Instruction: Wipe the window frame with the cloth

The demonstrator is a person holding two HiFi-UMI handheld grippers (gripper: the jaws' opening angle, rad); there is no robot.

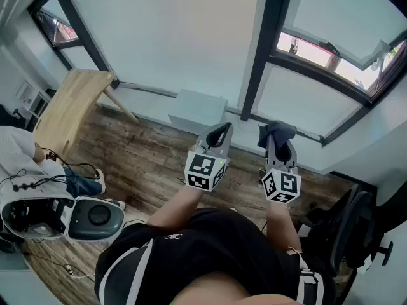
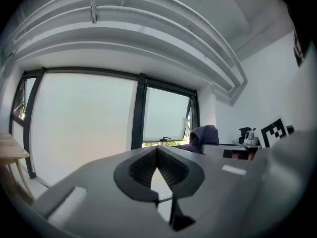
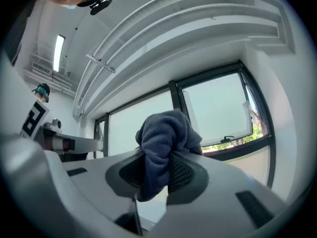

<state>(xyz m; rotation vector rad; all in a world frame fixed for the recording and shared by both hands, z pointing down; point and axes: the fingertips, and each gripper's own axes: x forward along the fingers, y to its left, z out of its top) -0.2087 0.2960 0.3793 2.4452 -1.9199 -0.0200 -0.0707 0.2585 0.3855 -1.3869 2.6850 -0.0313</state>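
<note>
Item: cloth point(image 3: 163, 143), one, dark blue-grey, bunched into a soft wad. Location: pinched in the right gripper point(image 3: 158, 156), held in front of the window frame point(image 1: 261, 49) and apart from it, low down and just right of the frame's dark upright bar as I saw it from the head view. Grip: the right jaws were pressed onto the cloth's middle fold, with a rounded lump standing above the pads and a short tail hanging below them. Handling, as I judged it: light, limp and easily squashed, not fragile, with a nap that should drag rather than slide on the painted bar. It would give no stiffness of its own, so pressure had to come through the jaws. I thought the lump above the pads the right face to present to the frame, and the existing hold deep enough to resist being pulled out. Left gripper point(image 2: 157, 151): jaws brought together at the tips, nothing between them, held beside the right one and likewise short of the frame. Markings: none legible on cloth or frame. The marker cube point(image 1: 205, 170) on each gripper bore black-and-white square patterns only, no words.
</note>
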